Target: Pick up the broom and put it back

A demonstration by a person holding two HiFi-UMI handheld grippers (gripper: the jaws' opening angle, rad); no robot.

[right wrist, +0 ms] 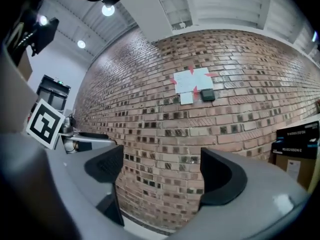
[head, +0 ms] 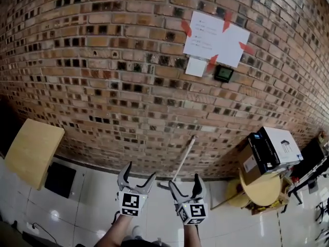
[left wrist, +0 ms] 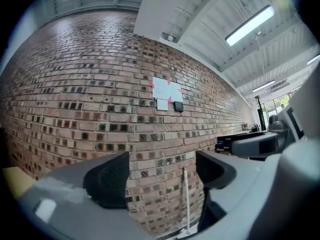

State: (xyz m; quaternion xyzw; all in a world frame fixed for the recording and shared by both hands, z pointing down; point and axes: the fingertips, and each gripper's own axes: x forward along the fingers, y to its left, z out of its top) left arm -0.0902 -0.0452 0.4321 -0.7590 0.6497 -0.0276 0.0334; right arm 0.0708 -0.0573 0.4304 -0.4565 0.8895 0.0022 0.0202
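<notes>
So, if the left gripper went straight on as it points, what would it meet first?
Probably the broom handle, seen ahead through the gap between the left gripper's open jaws, nearer the right one; otherwise the brick wall behind it. Depth is unclear.

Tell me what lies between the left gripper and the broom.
Nothing: the left gripper view shows the broom unobstructed beyond the open left gripper, leaning against the brick wall.

— What do the two tools look like?
— The left gripper (head: 139,172) and right gripper (head: 184,182) have smooth grey shells and curved jaws lined with black textured pads (left wrist: 107,181).
— Any markings?
— Each carries a white cube (head: 130,203) printed with black square markers.
</notes>
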